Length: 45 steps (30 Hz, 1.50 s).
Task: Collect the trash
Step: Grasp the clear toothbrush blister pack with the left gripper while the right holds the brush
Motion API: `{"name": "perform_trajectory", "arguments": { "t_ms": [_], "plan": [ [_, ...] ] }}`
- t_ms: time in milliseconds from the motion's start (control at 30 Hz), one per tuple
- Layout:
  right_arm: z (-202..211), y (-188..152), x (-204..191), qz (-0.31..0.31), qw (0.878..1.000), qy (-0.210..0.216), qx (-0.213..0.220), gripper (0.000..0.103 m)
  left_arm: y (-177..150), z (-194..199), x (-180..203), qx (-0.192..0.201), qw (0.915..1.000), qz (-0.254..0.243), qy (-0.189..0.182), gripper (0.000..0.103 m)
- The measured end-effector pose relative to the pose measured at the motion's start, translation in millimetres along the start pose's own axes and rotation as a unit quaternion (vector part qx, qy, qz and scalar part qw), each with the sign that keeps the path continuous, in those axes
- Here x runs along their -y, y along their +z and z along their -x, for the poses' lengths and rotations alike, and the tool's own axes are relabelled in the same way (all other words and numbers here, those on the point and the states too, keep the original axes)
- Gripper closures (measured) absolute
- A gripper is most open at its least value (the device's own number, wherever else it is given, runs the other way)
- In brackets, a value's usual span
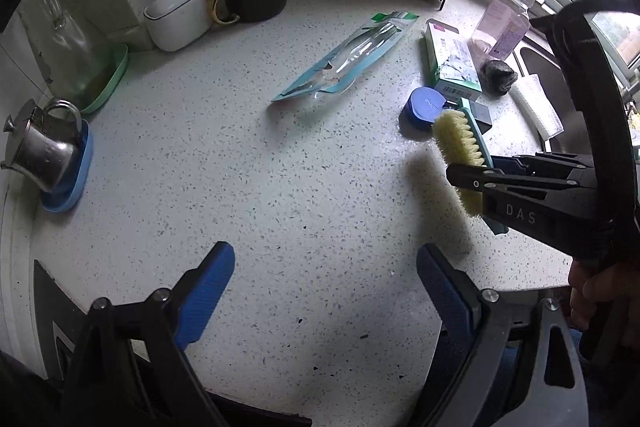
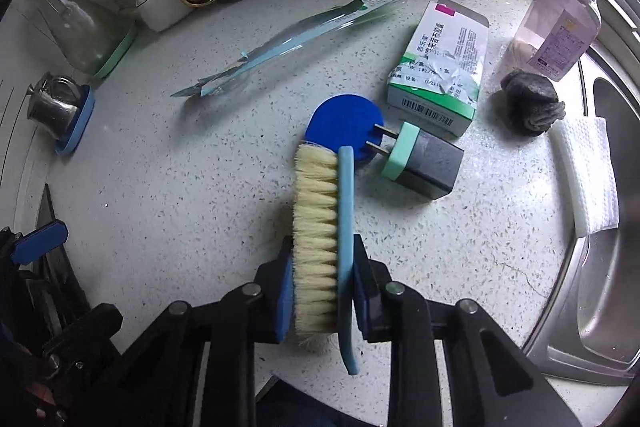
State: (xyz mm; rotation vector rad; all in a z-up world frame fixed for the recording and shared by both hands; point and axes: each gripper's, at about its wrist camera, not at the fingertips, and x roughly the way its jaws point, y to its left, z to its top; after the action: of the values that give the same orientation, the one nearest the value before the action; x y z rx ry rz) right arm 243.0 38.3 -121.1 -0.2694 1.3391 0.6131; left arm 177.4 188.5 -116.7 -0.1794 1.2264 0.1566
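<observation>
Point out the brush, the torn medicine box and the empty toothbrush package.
brush (image 2: pixel 320 227): right wrist view, on the cream bristles.
torn medicine box (image 2: pixel 444 59): right wrist view, on its printed top face.
empty toothbrush package (image 1: pixel 352 59): left wrist view, on the clear plastic middle.

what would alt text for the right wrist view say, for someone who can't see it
The right gripper is clamped on a light blue scrub brush with pale bristles, above a speckled white counter. Beyond it lie a blue round lid, a grey plug adapter, a torn green and white box and an opened clear blister pack; a steel sink is at right.
</observation>
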Motion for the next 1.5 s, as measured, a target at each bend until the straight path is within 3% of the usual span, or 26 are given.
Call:
{"name": "perform_trajectory", "arguments": {
  "t_ms": [233,533,833,1033,1133,1200,1333,1433,1500],
  "plan": [
    [36,-13,34,-0.001,1.000,0.006,0.030,0.080,28,-4,13,0.008,0.9996,-0.017,-0.023,0.012],
    [62,-13,72,-0.037,0.998,0.001,0.052,0.080,82,-39,25,0.005,0.9977,-0.067,-0.009,0.012],
    [43,2,70,-0.053,0.998,-0.012,0.043,0.080,138,-83,24,0.005,0.9918,-0.128,-0.005,0.012],
    [34,7,71,-0.057,0.998,-0.019,0.027,0.080,162,-113,23,-0.005,0.9907,-0.135,-0.013,0.013],
    [33,8,70,-0.057,0.998,-0.020,0.023,0.080,170,-124,23,-0.014,0.9900,-0.138,-0.024,0.030],
    [30,10,70,-0.056,0.998,-0.011,0.016,0.080,174,-133,23,-0.024,0.9894,-0.139,-0.032,0.048],
    [28,14,70,-0.057,0.998,-0.003,0.016,0.080,177,-137,27,-0.026,0.9883,-0.147,-0.030,0.054],
    [29,15,71,-0.055,0.998,0.000,0.019,0.080,178,-128,28,-0.015,0.9888,-0.144,-0.035,0.068],
    [29,14,72,-0.055,0.998,0.003,0.020,0.080,176,-119,29,-0.003,0.9898,-0.139,-0.030,0.086]
  ]
}}
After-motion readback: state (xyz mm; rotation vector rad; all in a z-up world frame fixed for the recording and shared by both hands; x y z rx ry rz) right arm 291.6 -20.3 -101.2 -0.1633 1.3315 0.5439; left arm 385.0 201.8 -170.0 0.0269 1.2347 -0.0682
